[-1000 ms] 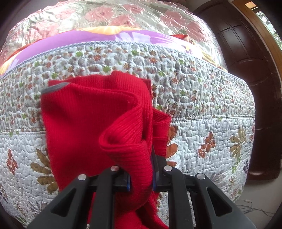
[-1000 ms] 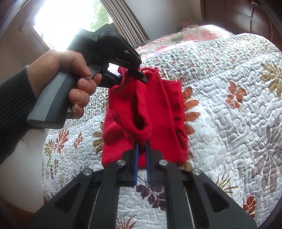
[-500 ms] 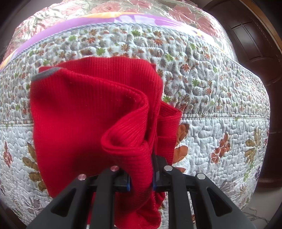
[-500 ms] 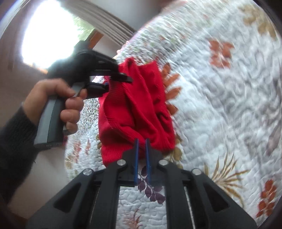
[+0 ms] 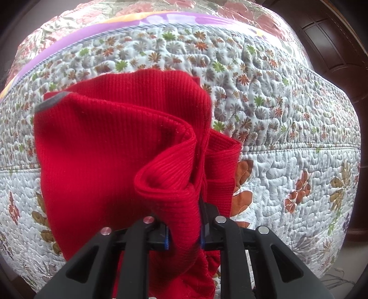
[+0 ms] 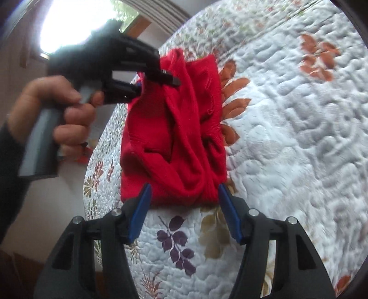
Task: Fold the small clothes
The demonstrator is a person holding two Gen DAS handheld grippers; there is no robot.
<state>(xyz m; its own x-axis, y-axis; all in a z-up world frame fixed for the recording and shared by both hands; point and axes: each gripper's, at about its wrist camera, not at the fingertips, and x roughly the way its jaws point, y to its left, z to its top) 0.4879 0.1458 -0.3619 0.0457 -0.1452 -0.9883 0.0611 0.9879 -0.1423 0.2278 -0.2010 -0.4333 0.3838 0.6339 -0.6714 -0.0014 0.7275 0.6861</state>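
Observation:
A small red knit garment (image 5: 110, 147) with a grey trim strip at its far left corner lies bunched on the quilt. My left gripper (image 5: 184, 237) is shut on a thick fold of its near edge. In the right wrist view the same red garment (image 6: 174, 138) lies folded over in a heap, and the left gripper (image 6: 161, 77), held by a hand, clamps its far end. My right gripper (image 6: 184, 204) stands open, its blue pads on either side of the garment's near edge without pinching it.
A white quilted bedspread (image 6: 287, 138) with leaf and flower prints covers the bed. A purple and floral blanket (image 5: 161, 18) lies at the far end. A dark wooden door (image 5: 340, 46) stands to the right. A bright window (image 6: 73, 20) is behind the hand.
My right gripper has opened and let go of the garment's near edge. The garment has come down onto the quilt. The left gripper keeps its hold and has lowered.

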